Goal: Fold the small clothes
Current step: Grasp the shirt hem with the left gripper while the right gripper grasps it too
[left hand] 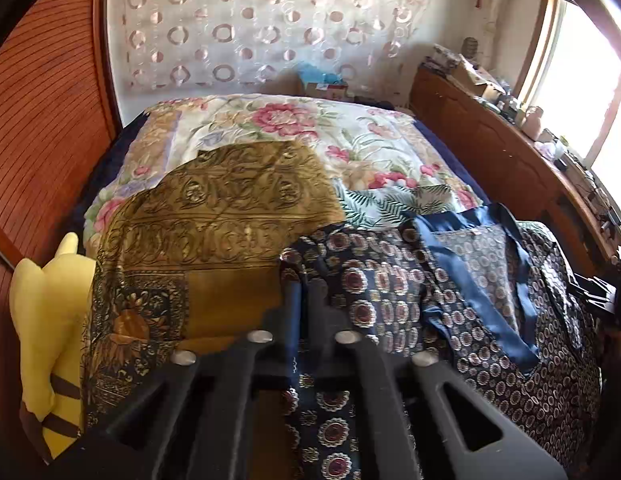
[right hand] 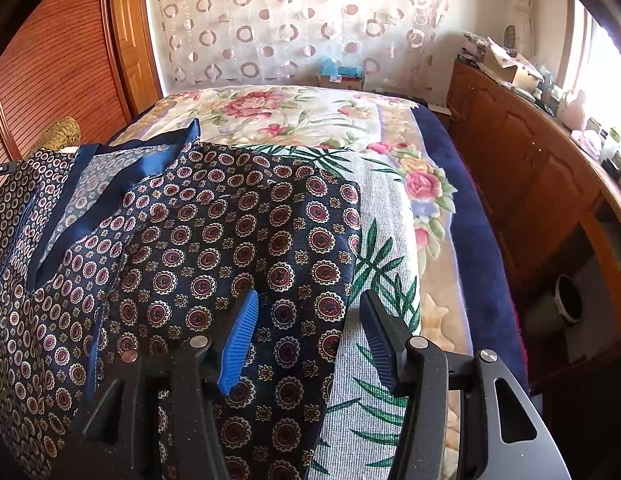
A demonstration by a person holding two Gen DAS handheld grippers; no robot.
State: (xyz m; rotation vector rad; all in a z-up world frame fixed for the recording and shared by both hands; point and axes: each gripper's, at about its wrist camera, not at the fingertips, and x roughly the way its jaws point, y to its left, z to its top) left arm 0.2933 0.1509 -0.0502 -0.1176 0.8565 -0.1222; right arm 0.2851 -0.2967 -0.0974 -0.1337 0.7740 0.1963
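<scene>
Navy medallion-print garment spread on the floral-covered bed, beside a gold patterned cloth. Left hand-held gripper pinched closed on its edge; right hand-held gripper agape above its corner.

the left gripper is a matte black frame of flat linkage bars pinned with round silver screws, its outer arms pierced by long triangular cut-outs. the right gripper has the same black bars, silver screw heads and cut-outs, and its fingers wear bright blue ribbed pads.
</scene>
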